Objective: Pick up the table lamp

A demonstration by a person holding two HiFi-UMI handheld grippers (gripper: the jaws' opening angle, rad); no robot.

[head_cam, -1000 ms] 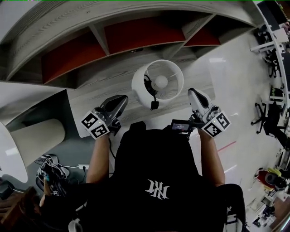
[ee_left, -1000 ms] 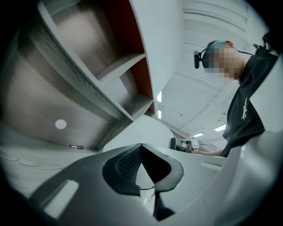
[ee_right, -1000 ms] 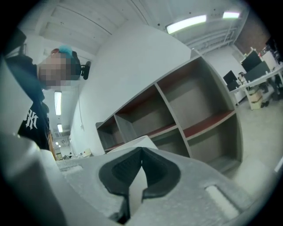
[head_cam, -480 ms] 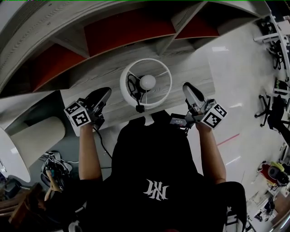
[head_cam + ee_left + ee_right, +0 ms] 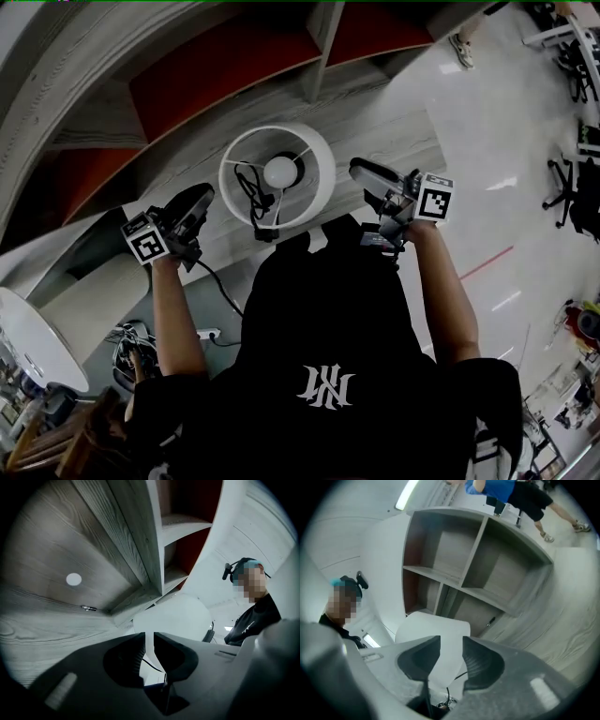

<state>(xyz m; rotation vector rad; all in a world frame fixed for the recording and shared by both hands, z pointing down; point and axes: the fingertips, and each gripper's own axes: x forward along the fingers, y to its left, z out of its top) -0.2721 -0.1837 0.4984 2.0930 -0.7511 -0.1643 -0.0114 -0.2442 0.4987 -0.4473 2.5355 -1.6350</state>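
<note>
As the empty left gripper (image 5: 199, 199) and right gripper (image 5: 359, 170) are opened beside the mid-frame table lamp (image 5: 277, 172), its shade may be crushed by overtightening.

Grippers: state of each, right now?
Left gripper: jaws opening, slightly apart, empty; white drum-shaded table lamp ahead, untouched.
Right gripper: jaws opening, wider apart, empty.

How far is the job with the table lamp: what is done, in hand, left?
Done: the left gripper and right gripper flank the table lamp at its shade. In hand: both sets of jaws are opening, with nothing between them; the shade shows beyond each gap. Left: grip the lamp and lift it off the wooden surface, where it stands.
</note>
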